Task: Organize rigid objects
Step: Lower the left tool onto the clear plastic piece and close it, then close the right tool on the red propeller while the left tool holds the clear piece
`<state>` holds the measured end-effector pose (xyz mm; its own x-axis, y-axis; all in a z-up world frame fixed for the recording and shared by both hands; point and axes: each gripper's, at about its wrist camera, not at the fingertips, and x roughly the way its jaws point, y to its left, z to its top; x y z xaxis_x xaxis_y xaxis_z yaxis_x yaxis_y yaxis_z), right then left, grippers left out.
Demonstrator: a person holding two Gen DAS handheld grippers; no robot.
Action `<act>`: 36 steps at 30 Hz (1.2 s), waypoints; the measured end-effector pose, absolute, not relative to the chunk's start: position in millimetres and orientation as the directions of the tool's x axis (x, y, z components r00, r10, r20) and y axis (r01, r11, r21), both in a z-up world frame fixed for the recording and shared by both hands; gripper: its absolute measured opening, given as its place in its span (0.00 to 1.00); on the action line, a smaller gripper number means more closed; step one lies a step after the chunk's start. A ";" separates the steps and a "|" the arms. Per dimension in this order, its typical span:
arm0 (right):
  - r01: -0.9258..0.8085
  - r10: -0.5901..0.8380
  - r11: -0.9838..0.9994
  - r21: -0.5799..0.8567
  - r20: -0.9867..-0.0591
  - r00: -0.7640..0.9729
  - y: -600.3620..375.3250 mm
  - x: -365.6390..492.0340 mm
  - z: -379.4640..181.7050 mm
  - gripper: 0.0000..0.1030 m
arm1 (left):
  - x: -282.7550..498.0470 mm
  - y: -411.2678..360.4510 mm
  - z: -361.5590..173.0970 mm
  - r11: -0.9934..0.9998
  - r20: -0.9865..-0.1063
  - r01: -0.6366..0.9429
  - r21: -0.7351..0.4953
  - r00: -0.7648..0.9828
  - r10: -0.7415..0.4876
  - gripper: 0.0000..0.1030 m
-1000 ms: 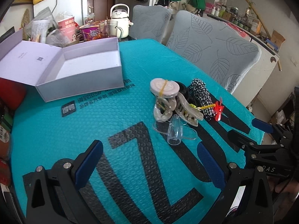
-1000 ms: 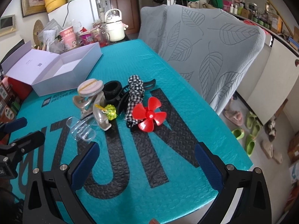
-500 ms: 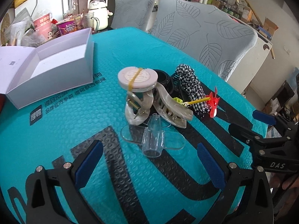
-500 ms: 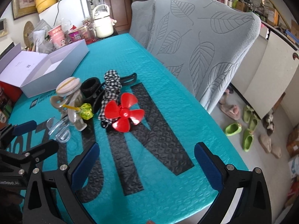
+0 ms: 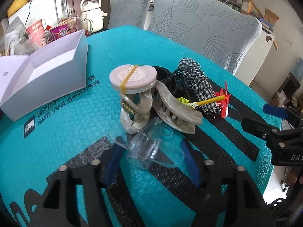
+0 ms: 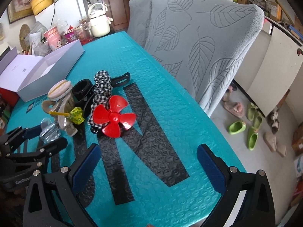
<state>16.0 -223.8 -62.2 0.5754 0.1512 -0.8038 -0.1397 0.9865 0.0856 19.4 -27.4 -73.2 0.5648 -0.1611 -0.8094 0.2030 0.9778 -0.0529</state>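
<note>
A clear plastic cup-like piece [image 5: 145, 147] lies on the teal mat, between the blue pads of my left gripper [image 5: 151, 160], which is narrowed around it; contact is blurred. It also shows in the right wrist view [image 6: 49, 130]. Behind it sit a beige hair claw [image 5: 176, 109], a jar with a pink lid and yellow band [image 5: 133, 77], a black ring [image 5: 164, 75], a checkered scrunchie [image 5: 197, 81] and a red fan [image 6: 113, 119]. My right gripper [image 6: 147, 160] is open and empty over the mat, right of the pile.
An open white box [image 5: 55, 66] stands at the far left of the table. Cups, snack tubs and a kettle [image 5: 92, 17] crowd the far edge. Grey leaf-pattern chairs [image 6: 198, 37] flank the right side. The table edge drops off at right.
My left gripper moved forward to the clear piece and its jaws narrowed around it. The right gripper shifted slightly closer to the pile, still open.
</note>
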 end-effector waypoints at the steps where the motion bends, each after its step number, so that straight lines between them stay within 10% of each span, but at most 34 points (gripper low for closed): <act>1: -0.141 0.154 0.986 0.088 -0.804 0.575 -223.4 16.1 -61.9 1.00 | 20.0 -26.1 -72.3 0.977 -0.809 0.204 -0.058 0.565 -0.166 0.52; 25: -0.230 0.226 0.967 0.105 -0.769 0.598 -197.0 27.6 -64.8 1.00 | -10.3 11.2 -51.4 0.975 -0.766 0.149 -0.166 0.602 -0.223 0.52; 36: -0.312 0.331 0.935 0.167 -0.723 0.606 -188.2 42.0 -62.6 0.70 | -13.9 30.4 -49.0 0.979 -0.753 0.093 -0.179 0.627 -0.197 0.52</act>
